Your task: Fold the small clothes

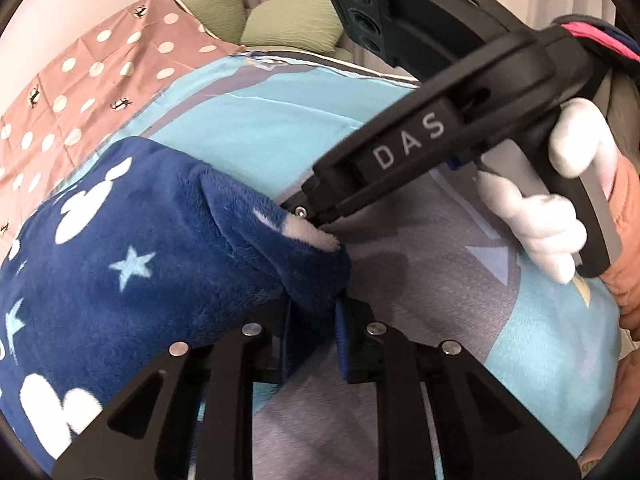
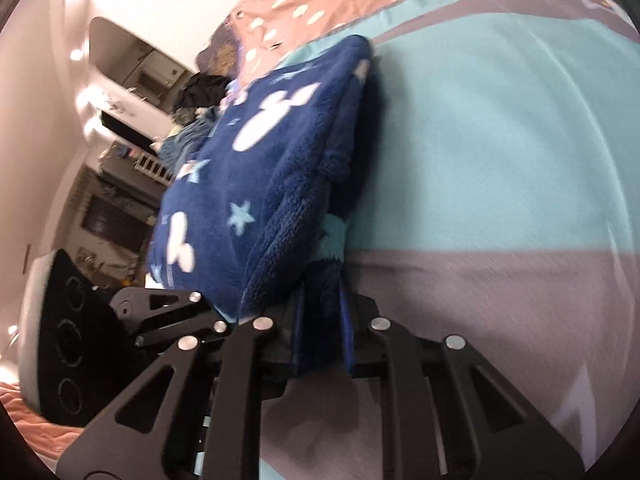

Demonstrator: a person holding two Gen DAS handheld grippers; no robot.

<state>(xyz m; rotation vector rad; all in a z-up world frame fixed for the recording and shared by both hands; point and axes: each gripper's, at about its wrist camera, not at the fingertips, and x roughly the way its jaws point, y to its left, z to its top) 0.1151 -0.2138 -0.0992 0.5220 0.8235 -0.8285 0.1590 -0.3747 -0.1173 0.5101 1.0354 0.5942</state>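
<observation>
Fleece, navy with white mouse-head and star print: the small garment [image 1: 132,248] lies on the bed's blue-grey cover [image 1: 540,320], bulk up and left of both grippers. One corner is pinched by the left gripper [image 1: 316,320]; a neighbouring edge fold just ahead is pinched by the right gripper [image 1: 316,218], held by a white-gloved hand [image 1: 560,204]. Long axis runs away leftward. Polka-dot sheet [image 1: 80,80] beyond; path judged unobstructed.
</observation>
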